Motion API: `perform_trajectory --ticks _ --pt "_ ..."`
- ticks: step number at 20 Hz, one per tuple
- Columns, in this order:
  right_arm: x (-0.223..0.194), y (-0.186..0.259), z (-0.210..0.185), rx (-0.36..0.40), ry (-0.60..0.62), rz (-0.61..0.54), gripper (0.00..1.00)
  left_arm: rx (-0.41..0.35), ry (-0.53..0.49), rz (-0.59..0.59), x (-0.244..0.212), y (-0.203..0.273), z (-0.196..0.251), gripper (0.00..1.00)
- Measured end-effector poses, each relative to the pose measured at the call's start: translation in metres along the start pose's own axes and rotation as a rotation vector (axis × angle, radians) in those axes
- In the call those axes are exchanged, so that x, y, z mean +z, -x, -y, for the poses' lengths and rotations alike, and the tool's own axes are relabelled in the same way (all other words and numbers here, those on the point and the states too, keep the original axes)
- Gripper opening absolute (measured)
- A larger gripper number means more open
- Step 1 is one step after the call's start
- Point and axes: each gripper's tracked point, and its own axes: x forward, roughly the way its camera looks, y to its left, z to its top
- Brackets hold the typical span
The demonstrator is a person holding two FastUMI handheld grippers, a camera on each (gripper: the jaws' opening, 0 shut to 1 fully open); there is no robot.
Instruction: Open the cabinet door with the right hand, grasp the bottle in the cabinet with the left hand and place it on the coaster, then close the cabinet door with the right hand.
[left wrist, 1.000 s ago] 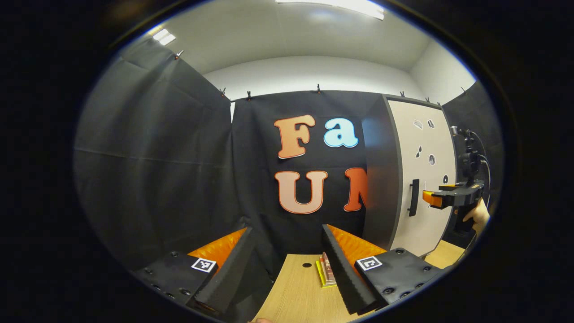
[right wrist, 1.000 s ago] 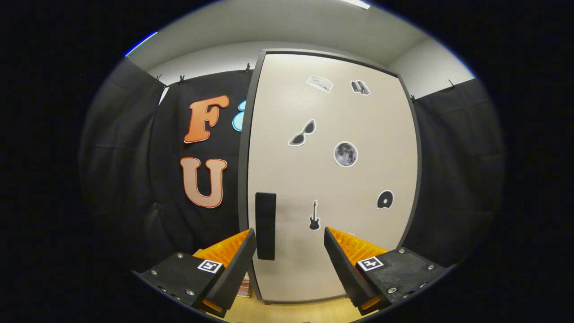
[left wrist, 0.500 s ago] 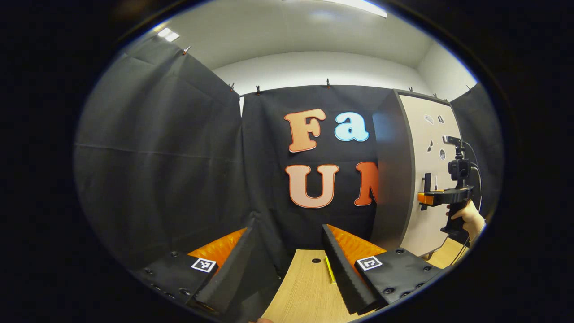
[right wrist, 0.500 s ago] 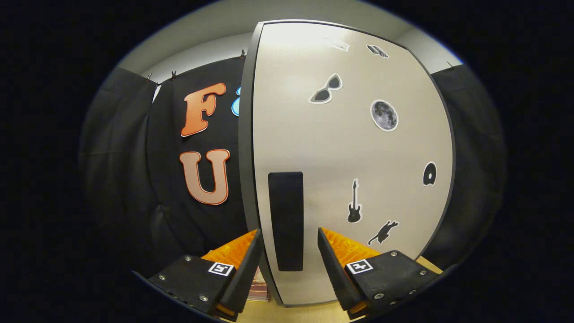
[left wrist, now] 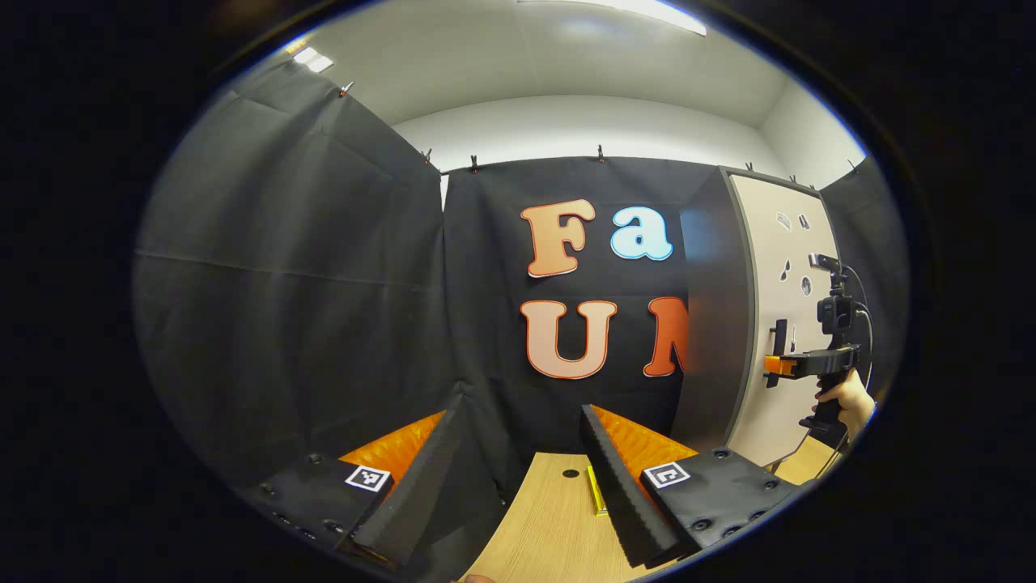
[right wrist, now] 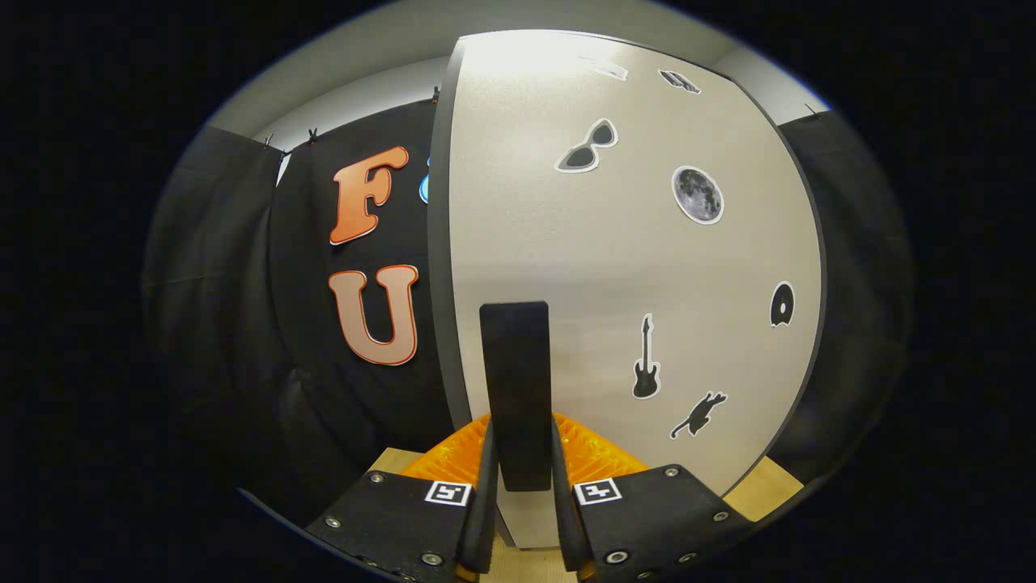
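The right gripper [right wrist: 520, 494] pinches the cabinet door's [right wrist: 631, 267] handle [right wrist: 515, 389] between both fingers. The left gripper [left wrist: 518, 478] hangs spread above the bench [left wrist: 550, 526], with the cabinet to its right.

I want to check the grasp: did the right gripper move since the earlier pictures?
Yes. The right gripper went forward to the cabinet door, and its jaws closed from either side onto the black handle.

A makeshift recording booth inside a plain white-walled room — black cloth [left wrist: 324, 267] clipped up as walls, strip lights [left wrist: 647, 10] on the ceiling, a pale wooden table [left wrist: 550, 526], and a sticker-dotted cabinet door [right wrist: 631, 275] — a staged set, not a lived-in home.
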Motion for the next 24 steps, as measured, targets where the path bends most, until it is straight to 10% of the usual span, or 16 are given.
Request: perform_trajectory --ticks 24 --pt "-0.013 0.151 0.058 0.065 0.042 -0.036 0.28 -0.083 0.018 0.009 0.003 0.011 0.052 0.98"
